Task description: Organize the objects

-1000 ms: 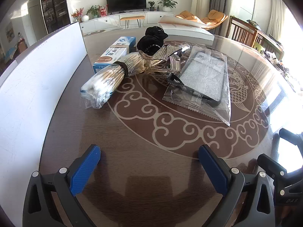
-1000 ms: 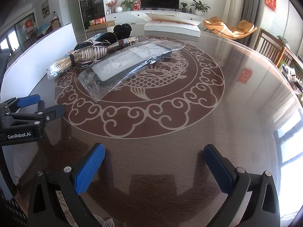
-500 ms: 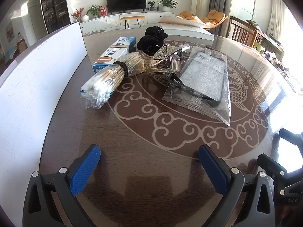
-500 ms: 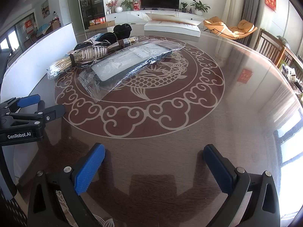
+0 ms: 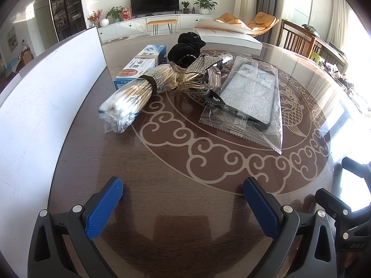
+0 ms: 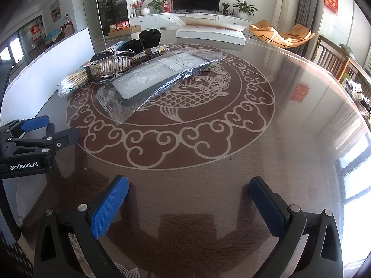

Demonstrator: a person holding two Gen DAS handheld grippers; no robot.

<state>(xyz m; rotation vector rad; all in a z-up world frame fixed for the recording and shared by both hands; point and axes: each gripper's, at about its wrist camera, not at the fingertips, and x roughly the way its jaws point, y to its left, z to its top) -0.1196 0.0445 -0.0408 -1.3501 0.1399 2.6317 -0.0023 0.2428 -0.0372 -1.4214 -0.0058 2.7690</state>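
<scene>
We hold the left gripper (image 5: 183,199) and right gripper (image 6: 189,197) spread wide, empty, low over the desk (image 5: 185,173). At twelve o'clock lies one heap — one cotton-swab bundle (image 5: 129,97), one boxed tube (image 5: 141,62), one bagged phone case (image 5: 252,92), one black scrunchie (image 5: 185,48), one clear hair claw (image 6: 114,64) — a white board (image 5: 46,97) at nine.

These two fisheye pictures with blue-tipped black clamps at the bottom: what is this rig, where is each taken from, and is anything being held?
No robot here: a person holds a two-finger gripper in each hand, each carrying a forward-looking camera. One picture looks along the left gripper, the other along the right gripper. Both are open and hold nothing. On the round table lie a bagged phone case, a pack of cotton swabs, a clear hair claw, a black scrunchie and a blue-and-white box, piled close together. A white board stands along the left.
</scene>
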